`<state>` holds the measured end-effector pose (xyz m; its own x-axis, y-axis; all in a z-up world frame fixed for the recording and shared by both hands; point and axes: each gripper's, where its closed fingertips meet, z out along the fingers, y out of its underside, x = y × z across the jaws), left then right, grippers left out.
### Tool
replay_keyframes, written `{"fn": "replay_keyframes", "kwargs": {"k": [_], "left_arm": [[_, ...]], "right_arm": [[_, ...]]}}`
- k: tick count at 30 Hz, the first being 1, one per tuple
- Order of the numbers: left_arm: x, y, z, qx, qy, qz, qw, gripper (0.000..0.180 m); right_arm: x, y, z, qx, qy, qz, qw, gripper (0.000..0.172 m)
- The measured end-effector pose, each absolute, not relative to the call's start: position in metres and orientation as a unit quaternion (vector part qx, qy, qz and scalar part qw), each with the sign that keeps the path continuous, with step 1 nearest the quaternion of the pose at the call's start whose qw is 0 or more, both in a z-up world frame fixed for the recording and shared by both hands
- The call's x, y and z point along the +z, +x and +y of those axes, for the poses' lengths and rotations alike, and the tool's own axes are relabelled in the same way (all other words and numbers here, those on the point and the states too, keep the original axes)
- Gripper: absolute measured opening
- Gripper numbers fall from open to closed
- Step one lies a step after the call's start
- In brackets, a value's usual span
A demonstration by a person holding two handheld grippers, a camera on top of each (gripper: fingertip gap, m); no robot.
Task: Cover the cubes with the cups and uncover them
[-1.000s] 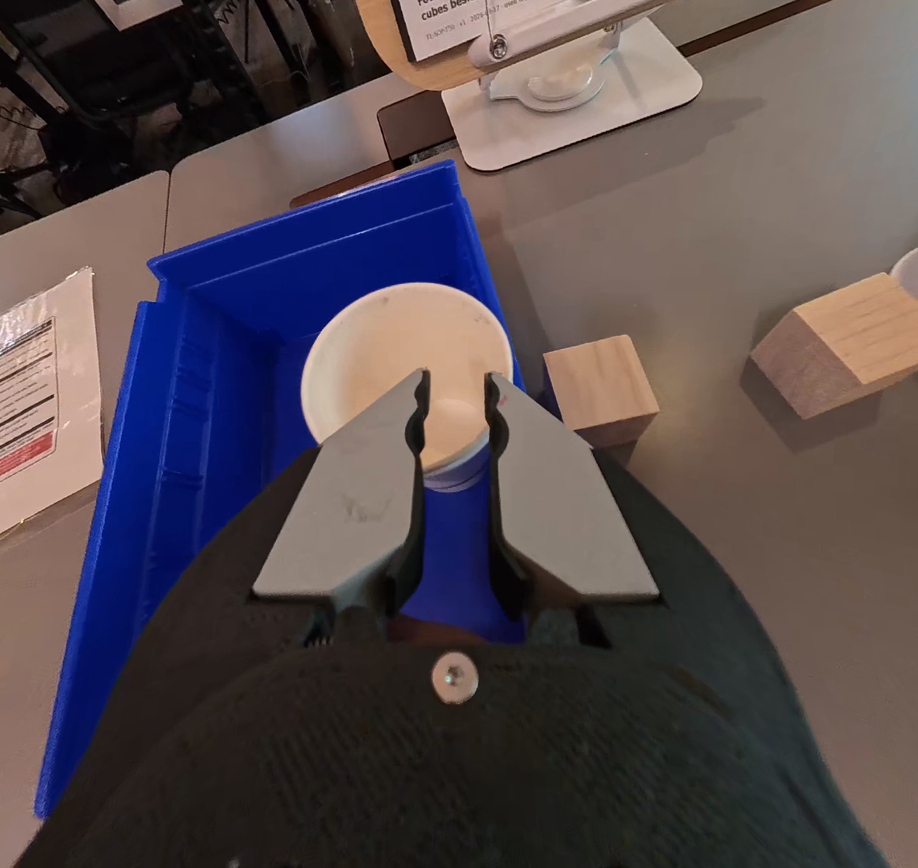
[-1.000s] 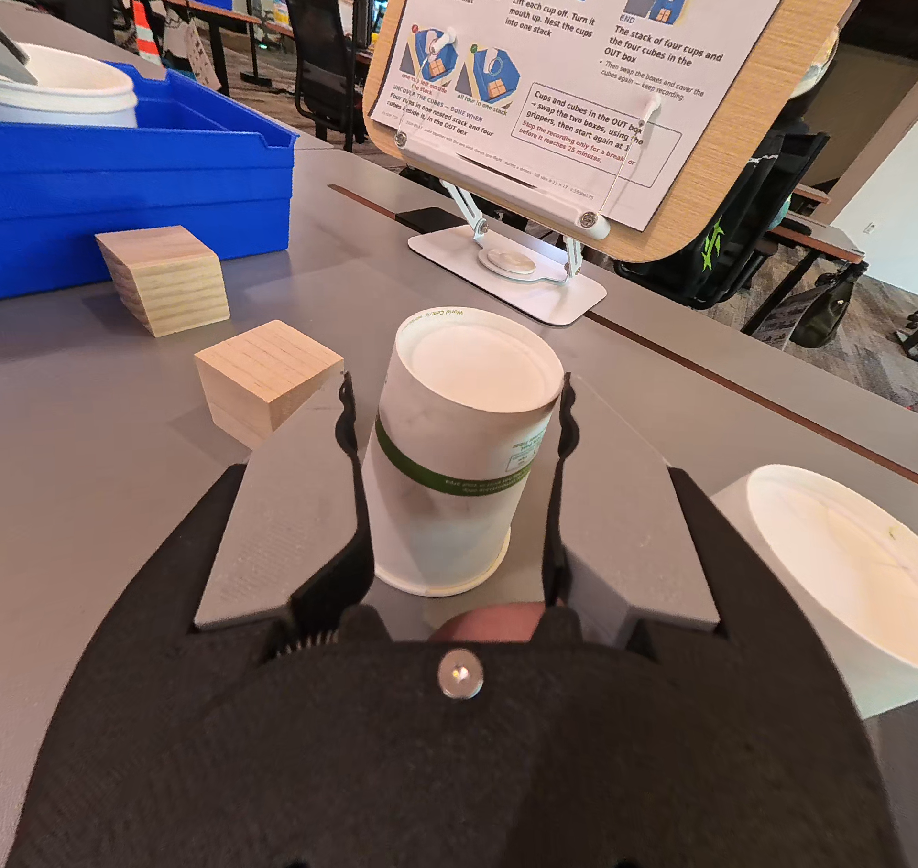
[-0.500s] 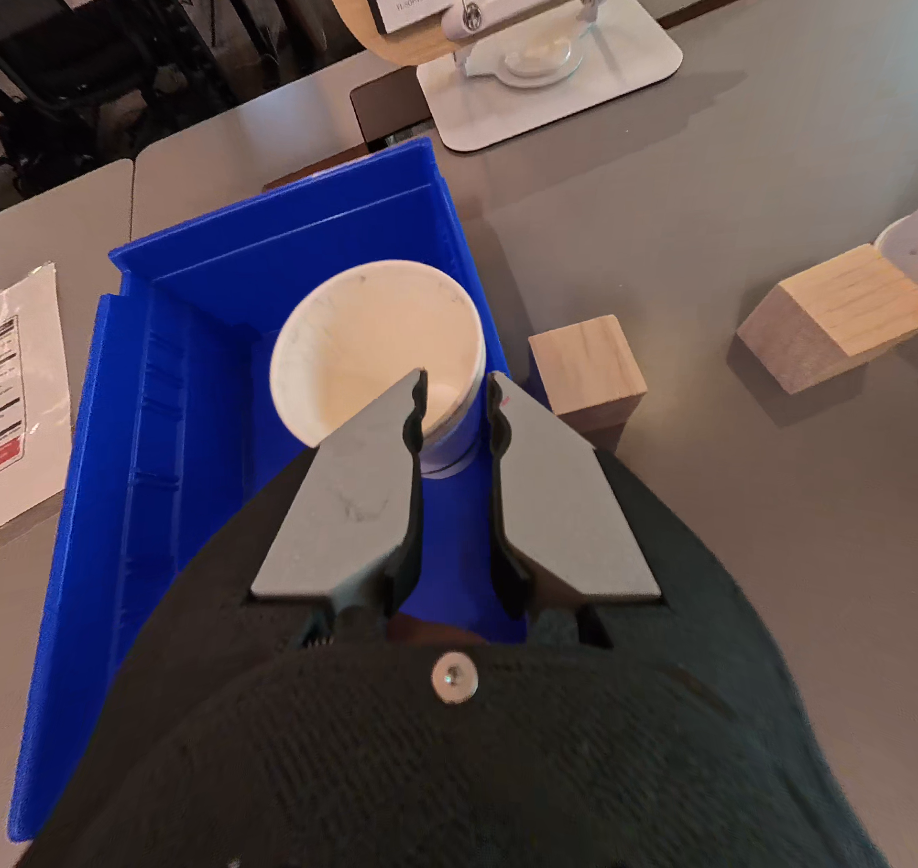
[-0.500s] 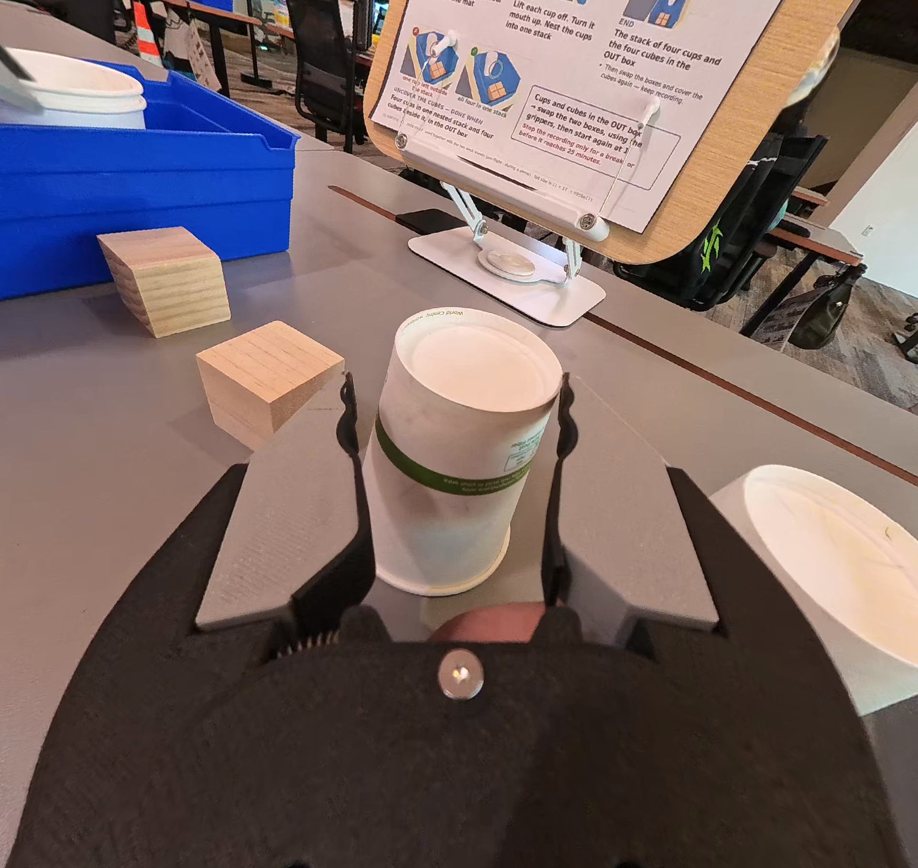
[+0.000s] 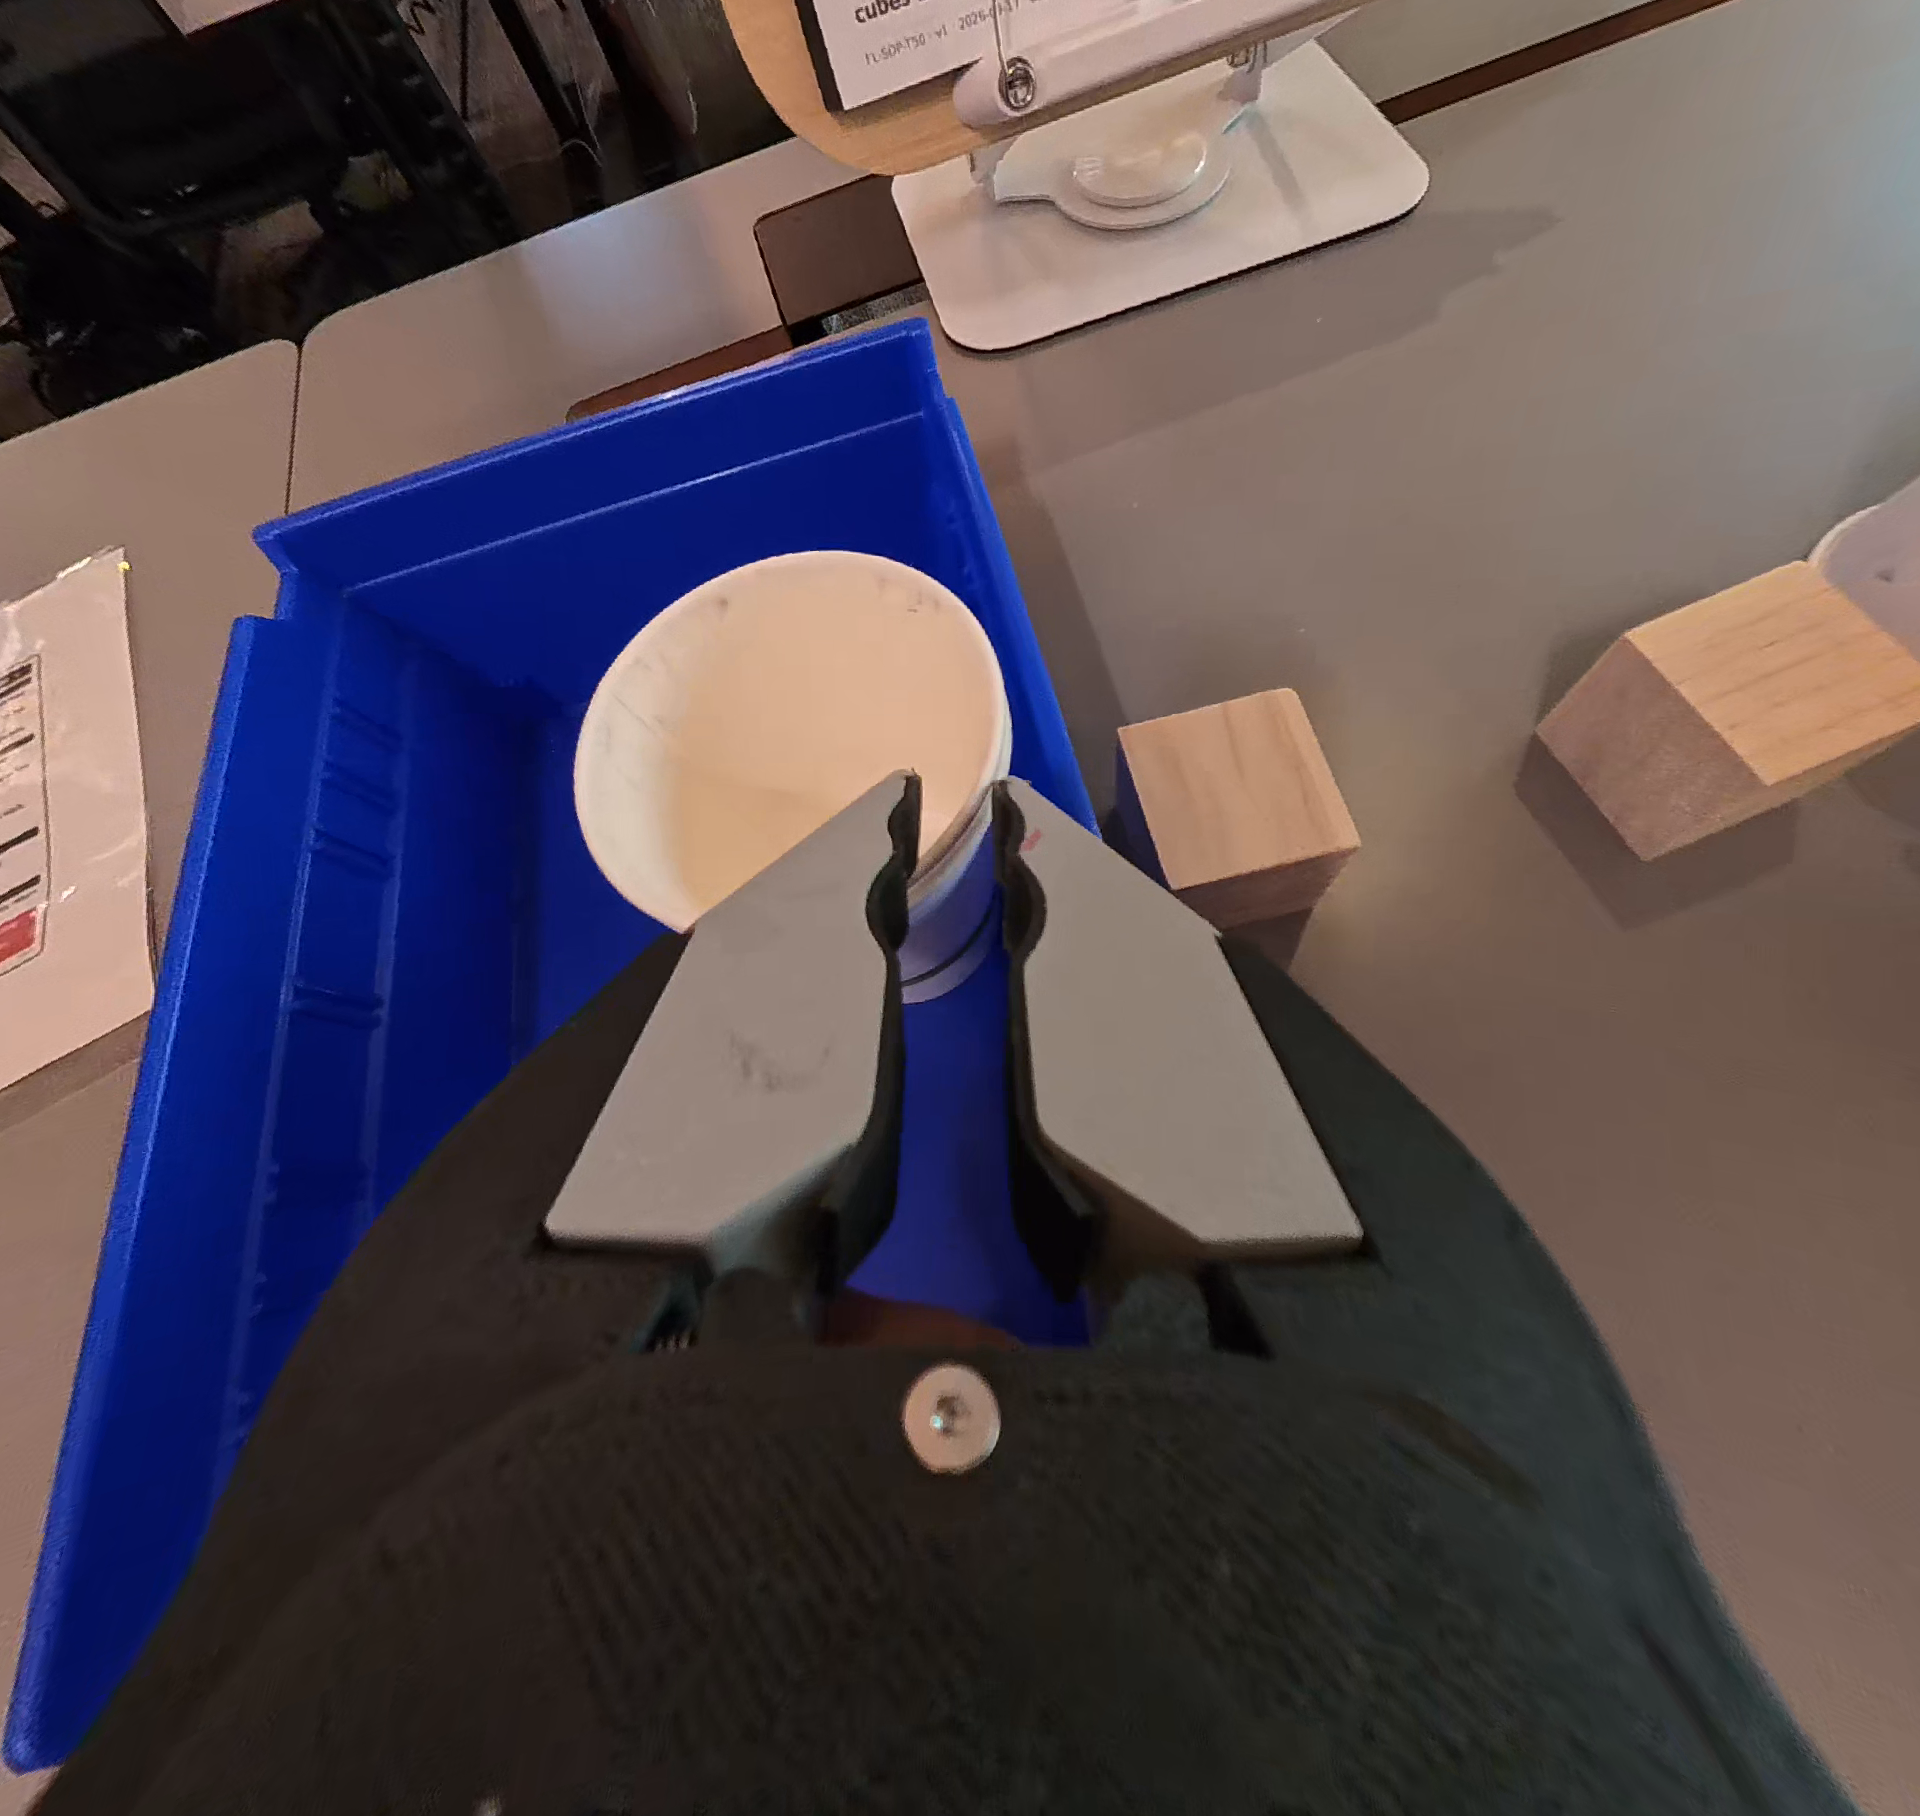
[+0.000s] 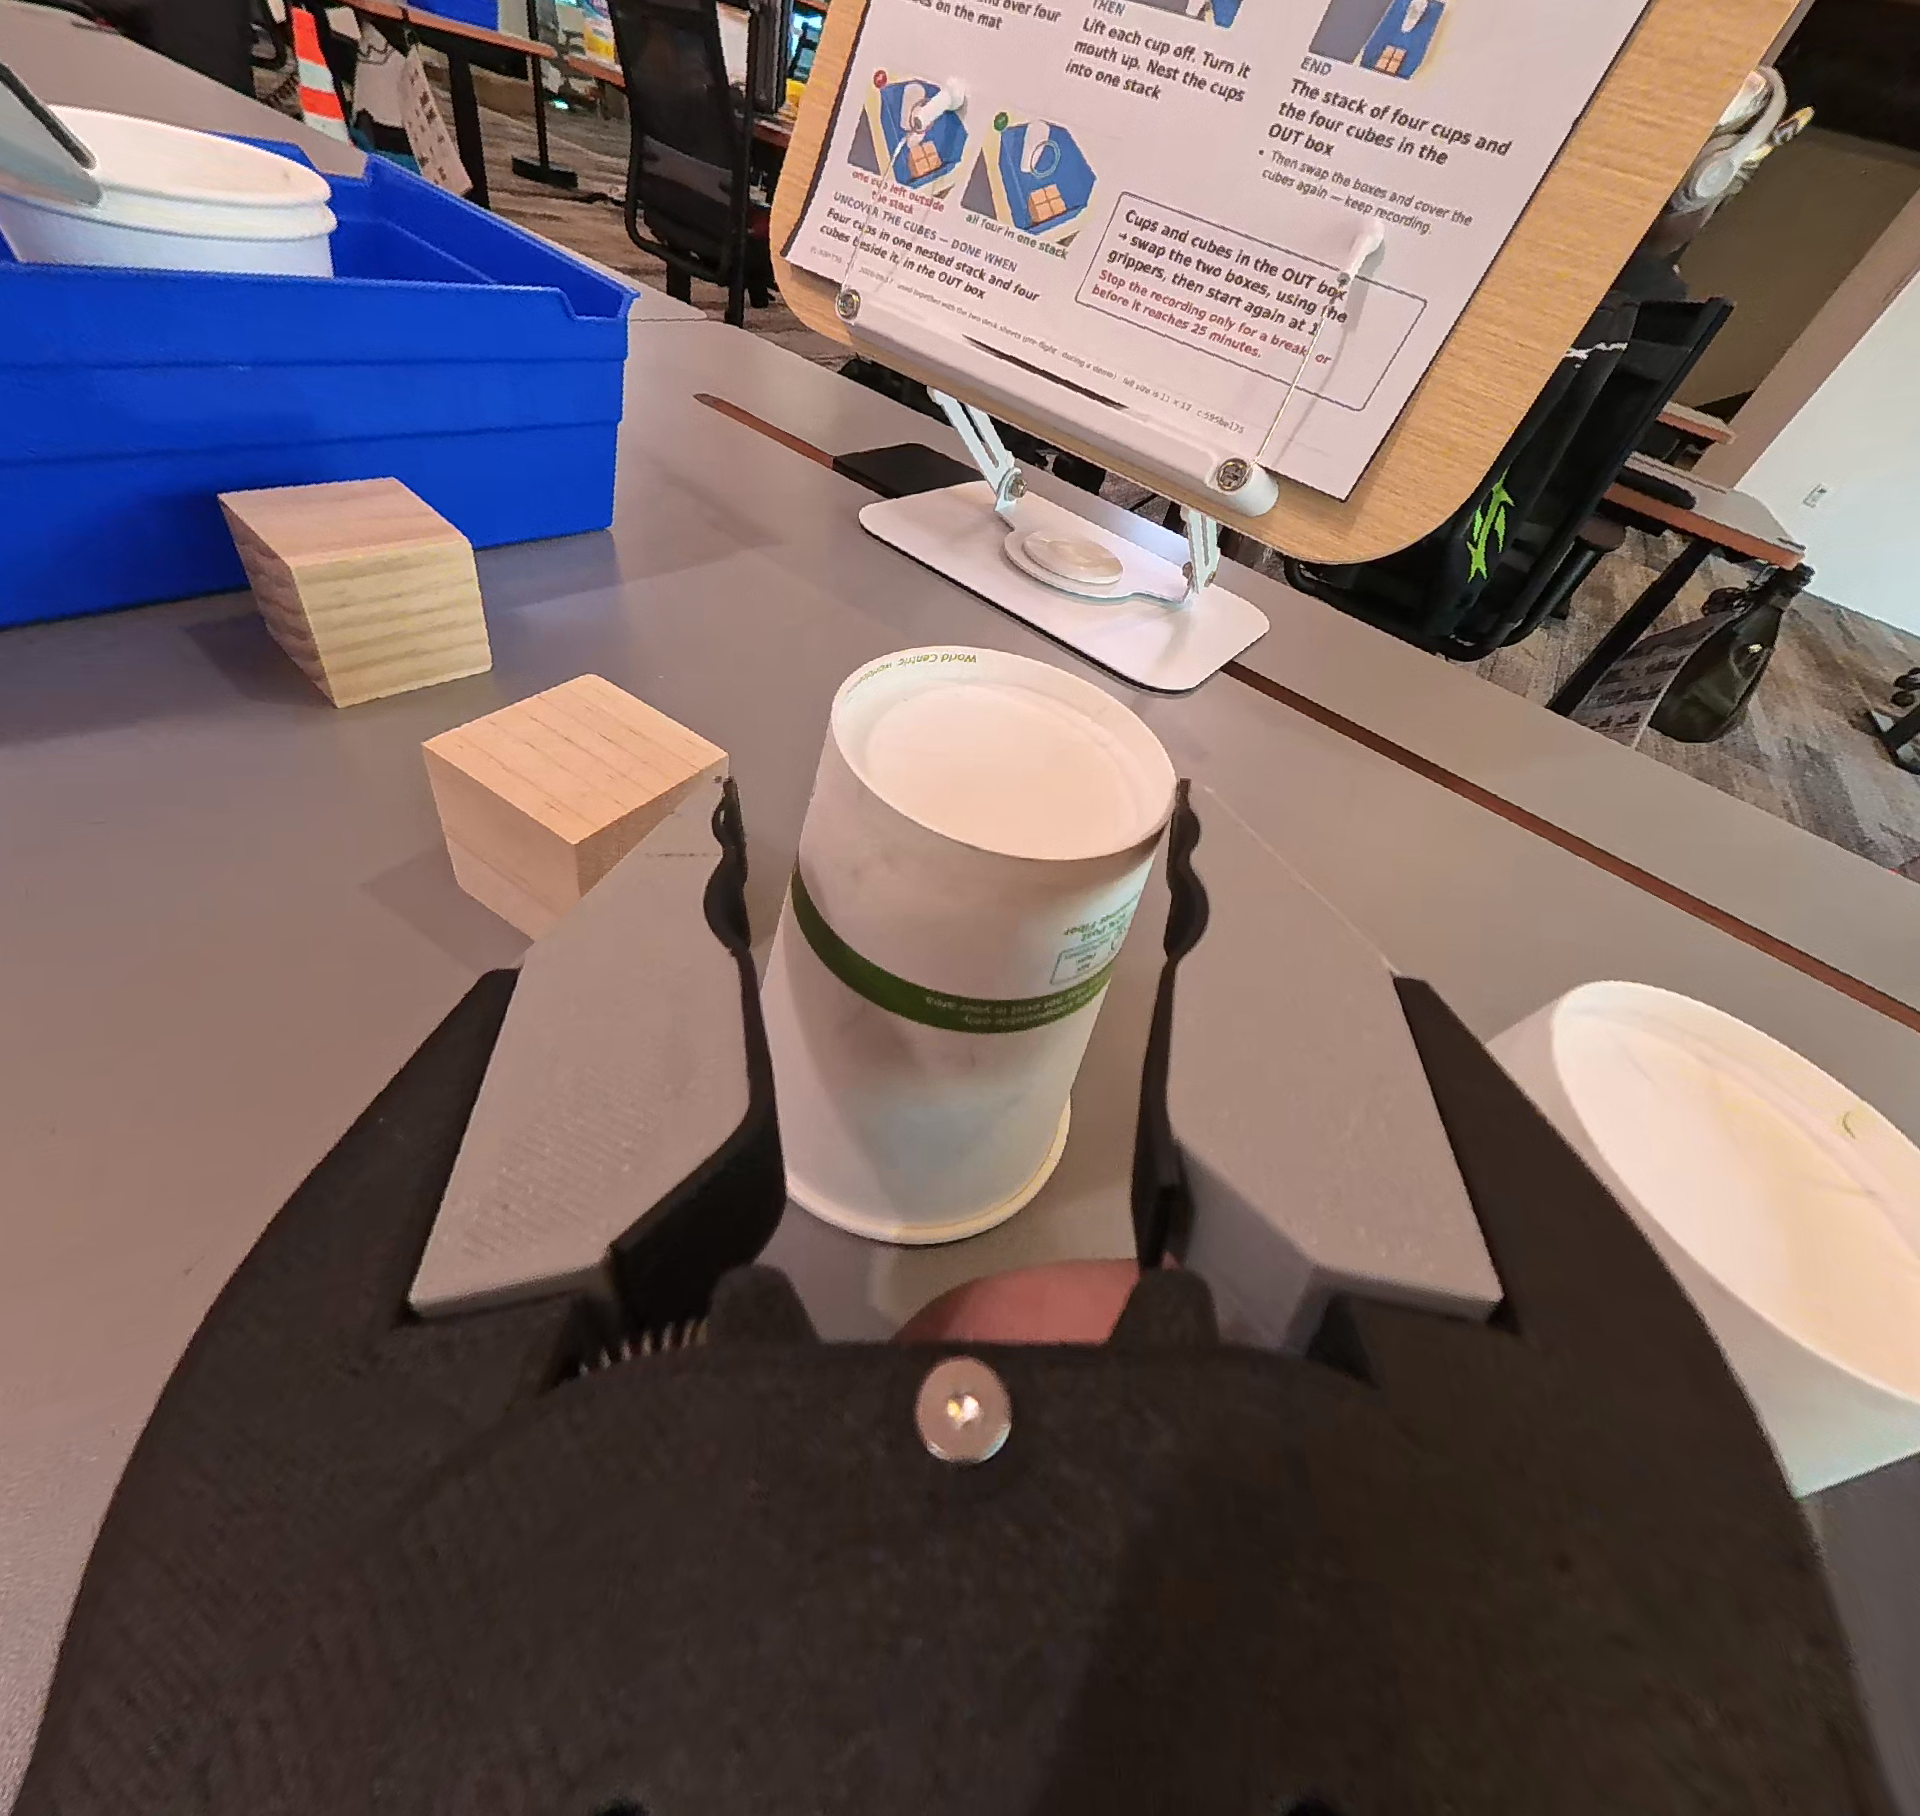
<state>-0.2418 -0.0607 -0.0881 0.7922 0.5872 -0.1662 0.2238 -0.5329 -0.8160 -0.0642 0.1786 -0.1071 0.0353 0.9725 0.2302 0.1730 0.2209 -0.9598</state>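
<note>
In the left wrist view, my left gripper hangs over a blue bin that holds nested white cups, mouth up. Its jaws are narrow and straddle the near right rim, with a gap between pad and wall. In the right wrist view, my right gripper is open around an upside-down white cup with a green band that stands on the grey table. Two bare wooden cubes lie to its left; they also show in the left wrist view. Another white cup stands mouth up at the right.
An instruction board on a white stand stands at the back of the table. A laminated sheet lies left of the bin. The bin with the cups shows far left in the right wrist view.
My left gripper's jaws have narrowed around the cups' rim and the view has shifted slightly. The right gripper and the upside-down cup have not moved.
</note>
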Motion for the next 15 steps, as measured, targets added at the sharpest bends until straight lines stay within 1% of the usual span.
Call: {"fn": "replay_keyframes", "kwargs": {"k": [2, 7, 9, 12, 15], "left_arm": [[-0.089, -0.241, -0.06, 0.213, -0.848, -0.239, 0.422, 0.006], [-0.09, -0.24, -0.06, 0.207, -0.85, -0.237, 0.423, 0.005], [-0.085, -0.242, -0.062, 0.221, -0.846, -0.235, 0.424, 0.002], [-0.063, -0.245, -0.065, 0.261, -0.826, -0.227, 0.445, 0.002], [-0.026, -0.244, -0.07, 0.319, -0.79, -0.214, 0.478, 0.002]], "right_arm": [[-0.107, -0.064, 0.179, 0.382, -0.493, -0.58, 0.523, 0.079], [-0.107, -0.064, 0.178, 0.382, -0.493, -0.58, 0.524, 0.078], [-0.106, -0.063, 0.179, 0.382, -0.492, -0.579, 0.526, 0.078], [-0.1, -0.062, 0.18, 0.382, -0.488, -0.572, 0.537, 0.077], [-0.089, -0.058, 0.184, 0.388, -0.482, -0.556, 0.555, 0.076]]}}
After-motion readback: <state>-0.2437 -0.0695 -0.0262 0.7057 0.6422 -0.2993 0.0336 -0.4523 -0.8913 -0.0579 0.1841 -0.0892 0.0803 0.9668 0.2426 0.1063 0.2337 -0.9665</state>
